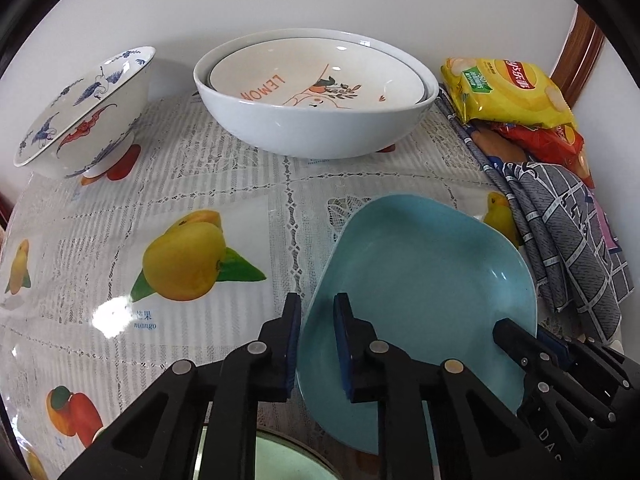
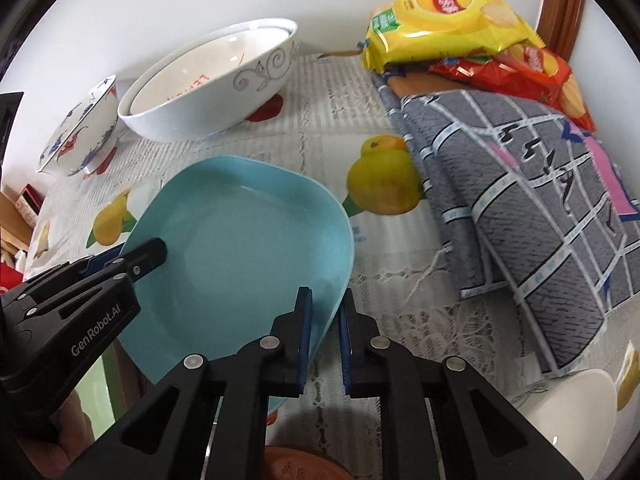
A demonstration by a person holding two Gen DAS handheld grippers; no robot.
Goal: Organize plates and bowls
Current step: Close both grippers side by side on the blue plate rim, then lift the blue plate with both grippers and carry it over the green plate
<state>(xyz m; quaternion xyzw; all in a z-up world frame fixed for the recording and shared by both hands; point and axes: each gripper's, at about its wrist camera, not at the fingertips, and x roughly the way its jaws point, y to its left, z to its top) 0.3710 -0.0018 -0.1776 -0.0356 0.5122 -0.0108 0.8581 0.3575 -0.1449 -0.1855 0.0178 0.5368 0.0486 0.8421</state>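
Note:
A light blue squarish plate lies near the table's front edge. My left gripper is shut on its left rim, one pad inside the plate and one outside. My right gripper is shut on the plate's right rim in the same way. Each wrist view also shows the other gripper's fingers on the opposite rim. At the back stands a large white bowl with a "LEMON" dish nested inside. A blue-and-red painted footed bowl stands to its left.
The table wears a fruit-print lace cloth, with a white wall close behind. On the right lie a yellow snack bag, a red snack bag and a folded grey checked cloth. A white bowl sits at the near right.

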